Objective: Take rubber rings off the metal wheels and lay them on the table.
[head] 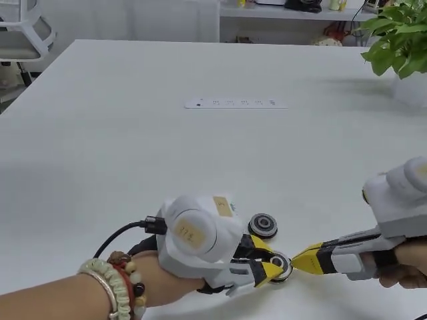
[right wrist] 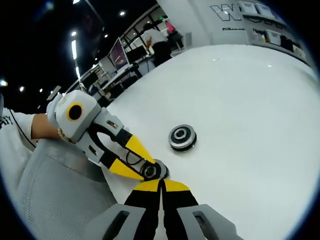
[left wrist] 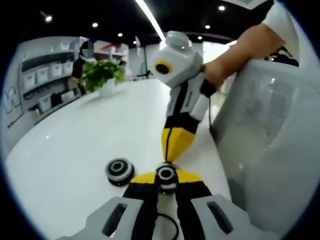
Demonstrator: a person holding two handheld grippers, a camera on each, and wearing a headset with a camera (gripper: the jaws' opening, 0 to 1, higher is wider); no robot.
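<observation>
Head view: left claw (head: 272, 266) tight on one wheel (head: 281, 264), right claw (head: 295, 261) closed, second wheel (head: 263, 226) free.

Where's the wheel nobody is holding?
In the head view the loose wheel lies on the white table, just beyond the left gripper, which grips the other wheel.

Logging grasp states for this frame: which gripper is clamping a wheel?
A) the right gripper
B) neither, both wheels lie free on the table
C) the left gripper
C: the left gripper's yellow jaws flank one wheel, while the right gripper's jaws are pressed together, tip at that wheel; the second wheel lies free.
</observation>
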